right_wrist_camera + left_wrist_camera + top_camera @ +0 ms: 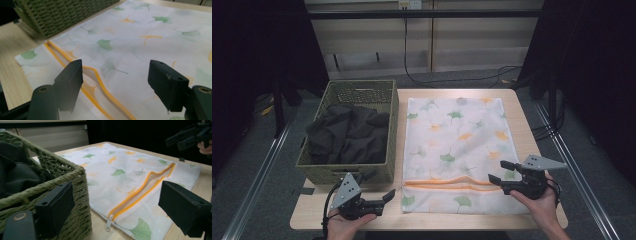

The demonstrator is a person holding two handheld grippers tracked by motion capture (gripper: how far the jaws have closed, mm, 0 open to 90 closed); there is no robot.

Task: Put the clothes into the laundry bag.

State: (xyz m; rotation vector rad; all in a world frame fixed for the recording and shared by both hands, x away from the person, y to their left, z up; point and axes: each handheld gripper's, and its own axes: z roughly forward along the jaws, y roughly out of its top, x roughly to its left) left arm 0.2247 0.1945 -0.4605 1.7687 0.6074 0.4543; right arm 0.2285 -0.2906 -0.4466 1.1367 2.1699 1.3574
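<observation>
Plainly soft and light, the mesh laundry bag (455, 150) lies flat across the worktop (517, 105), right of the basket (384, 105). It would bunch and slip; best pinched beside its orange zipper (140, 192). Left tool (387, 196) and right tool (501, 171) both stand spread, empty.

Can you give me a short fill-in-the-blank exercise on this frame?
1. The dark clothes lie in the woven ____.
2. The leaf-print laundry bag has a zipper edged in ____.
3. The zipper pull lies at the bag's end nearer the ____ gripper.
4. The jaws of the left gripper and right gripper stand ____.

Missing words: basket; orange; left; open
</observation>
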